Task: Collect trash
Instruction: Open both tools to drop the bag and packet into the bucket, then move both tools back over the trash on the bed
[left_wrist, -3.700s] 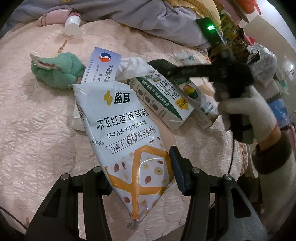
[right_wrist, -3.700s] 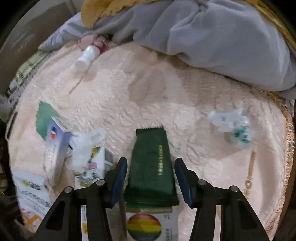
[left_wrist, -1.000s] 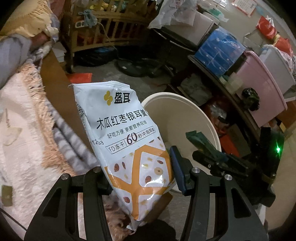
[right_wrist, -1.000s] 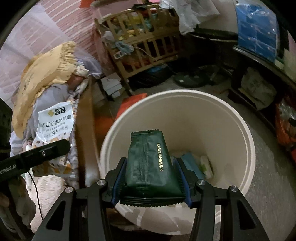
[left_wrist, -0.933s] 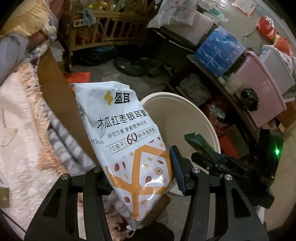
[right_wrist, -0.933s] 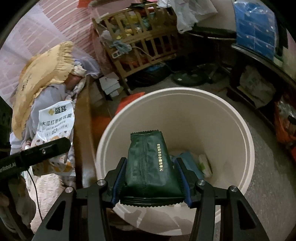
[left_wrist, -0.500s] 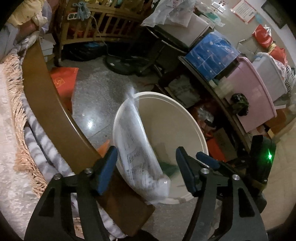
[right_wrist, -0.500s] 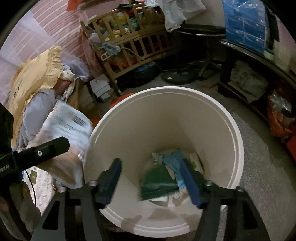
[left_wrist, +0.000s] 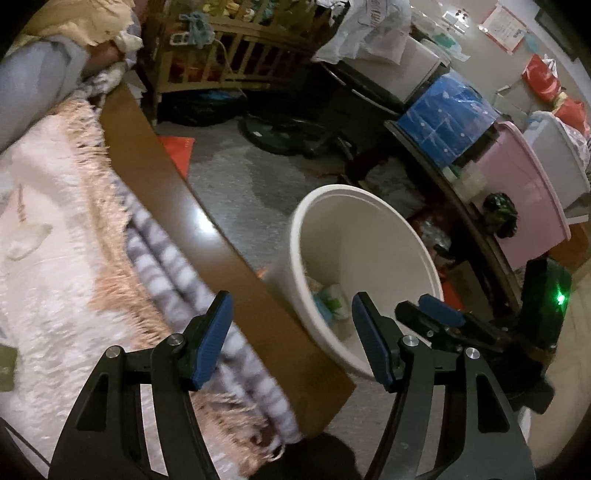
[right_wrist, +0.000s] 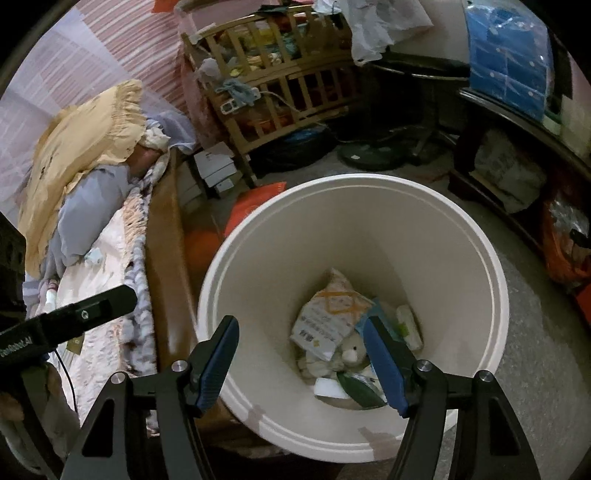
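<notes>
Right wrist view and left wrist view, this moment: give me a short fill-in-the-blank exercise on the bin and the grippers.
1. The white and orange snack pouch lies inside the round cream plastic ____, among other trash.
2. Nothing sits between the blue pads of the right gripper; its jaws stand ____.
3. The left gripper is empty and points at the brown wooden ____ of the bed, beside the bin.

Missing words: bin; open; edge
</notes>
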